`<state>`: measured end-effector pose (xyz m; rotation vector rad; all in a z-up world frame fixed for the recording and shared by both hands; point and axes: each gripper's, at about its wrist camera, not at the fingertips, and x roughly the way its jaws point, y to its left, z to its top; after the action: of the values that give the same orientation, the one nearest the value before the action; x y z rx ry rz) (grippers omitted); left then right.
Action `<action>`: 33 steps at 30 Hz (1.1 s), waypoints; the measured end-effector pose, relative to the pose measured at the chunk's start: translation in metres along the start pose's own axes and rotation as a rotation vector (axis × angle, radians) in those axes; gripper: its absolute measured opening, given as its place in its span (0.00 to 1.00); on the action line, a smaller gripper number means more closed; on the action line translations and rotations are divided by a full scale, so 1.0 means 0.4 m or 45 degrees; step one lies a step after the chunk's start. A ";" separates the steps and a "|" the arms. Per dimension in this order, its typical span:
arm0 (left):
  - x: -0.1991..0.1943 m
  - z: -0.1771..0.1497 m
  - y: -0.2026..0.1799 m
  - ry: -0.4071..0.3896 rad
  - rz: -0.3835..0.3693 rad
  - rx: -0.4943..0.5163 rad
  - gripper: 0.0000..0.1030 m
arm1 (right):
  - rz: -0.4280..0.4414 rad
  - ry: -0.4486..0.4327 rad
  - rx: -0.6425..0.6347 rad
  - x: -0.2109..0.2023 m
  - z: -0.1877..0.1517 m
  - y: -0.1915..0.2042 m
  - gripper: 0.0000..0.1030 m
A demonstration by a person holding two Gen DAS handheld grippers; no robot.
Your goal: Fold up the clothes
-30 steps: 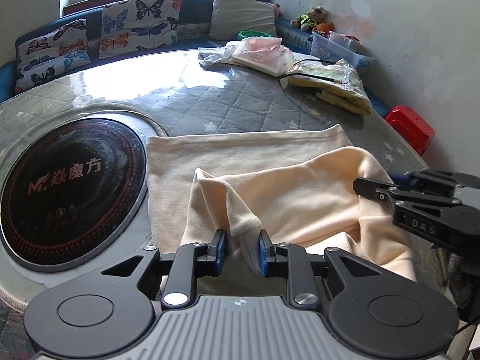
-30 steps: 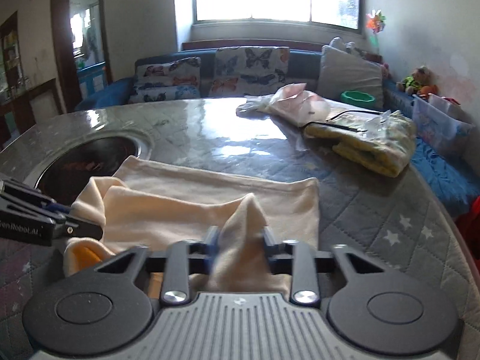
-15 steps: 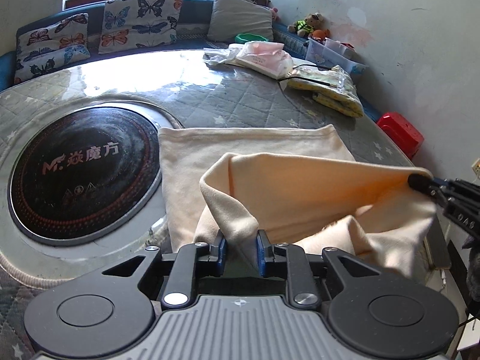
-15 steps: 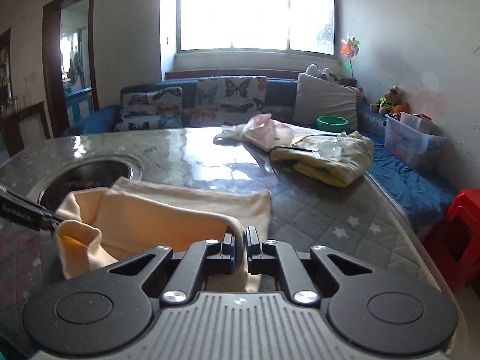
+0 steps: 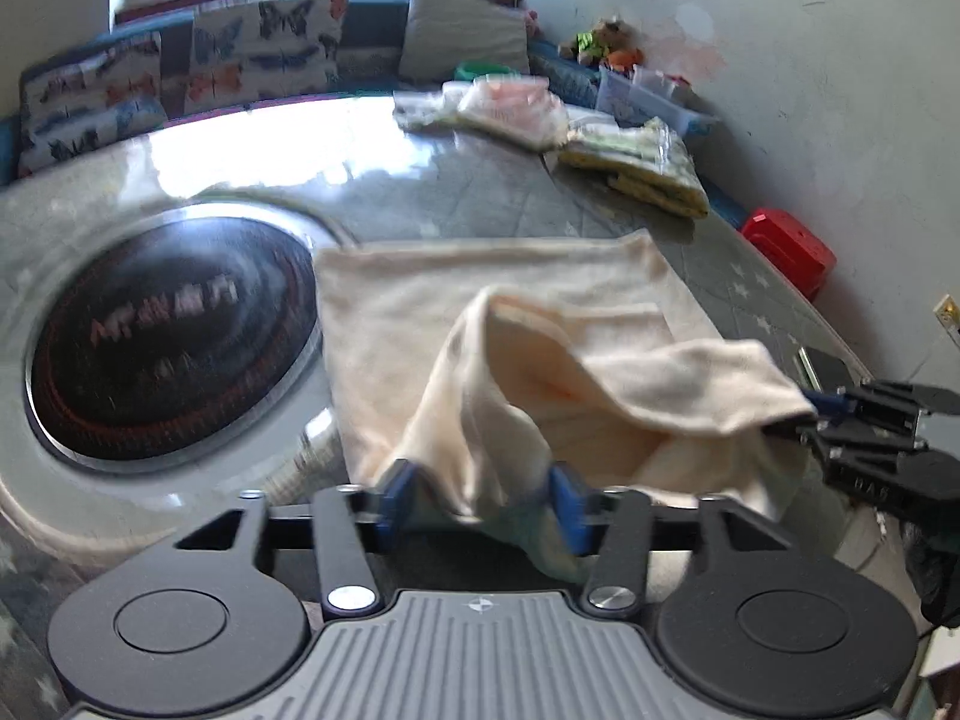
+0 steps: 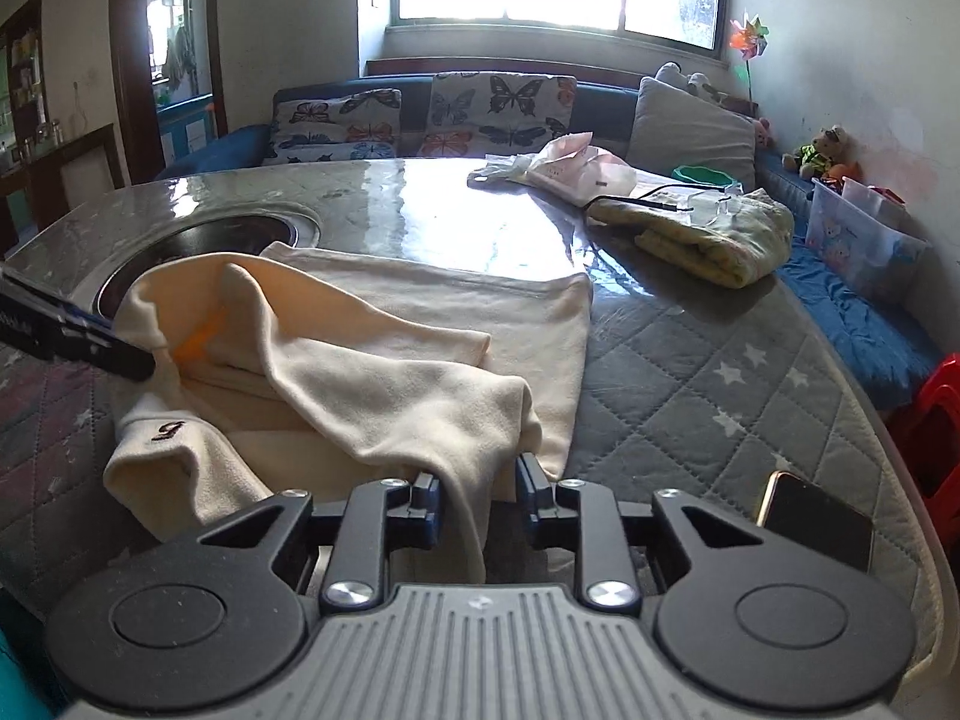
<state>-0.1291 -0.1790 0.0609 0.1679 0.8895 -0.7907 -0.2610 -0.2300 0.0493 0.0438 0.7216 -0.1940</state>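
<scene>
A cream garment (image 5: 498,312) lies on the quilted table, its far part flat and its near part bunched and draped forward. It also shows in the right wrist view (image 6: 384,354). My left gripper (image 5: 483,495) stands open, with loose cloth slumped between its blue pads. My right gripper (image 6: 480,489) is also open, with a fold of the garment hanging between its fingers. The right gripper shows at the right of the left wrist view (image 5: 870,432), touching the cloth's edge. The left gripper shows at the left of the right wrist view (image 6: 72,336).
A round black cooktop (image 5: 162,336) is set into the table at the left. Folded yellow clothes (image 6: 708,234) and a pink bag (image 6: 576,171) lie at the far right. A phone (image 6: 816,519) lies near the table's right edge. A red stool (image 5: 789,249) stands beyond.
Both grippers have opened and let the cloth slacken. The lifted fold has dropped forward onto the flat part of the garment.
</scene>
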 end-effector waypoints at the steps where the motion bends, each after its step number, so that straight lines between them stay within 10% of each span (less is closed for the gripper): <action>1: 0.002 0.007 0.002 -0.007 0.006 -0.003 0.58 | -0.006 -0.001 -0.002 0.002 -0.002 -0.002 0.23; 8: 0.062 0.040 0.014 -0.001 -0.010 -0.029 0.57 | -0.046 0.022 0.041 0.026 -0.015 -0.014 0.19; 11: 0.090 0.037 0.026 0.017 -0.008 -0.048 0.30 | -0.044 0.029 0.053 0.033 -0.016 -0.013 0.19; 15: 0.084 0.028 0.065 0.004 -0.012 -0.107 0.22 | -0.023 0.027 0.066 0.056 -0.002 0.002 0.16; 33: -0.121 -0.056 0.408 -0.151 0.381 -0.380 0.19 | 0.305 -0.013 -0.332 0.230 0.181 0.348 0.16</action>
<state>-0.0506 -0.0266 0.0533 -0.0098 0.8358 -0.3801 -0.1196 -0.1160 0.0392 -0.1188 0.7199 0.1297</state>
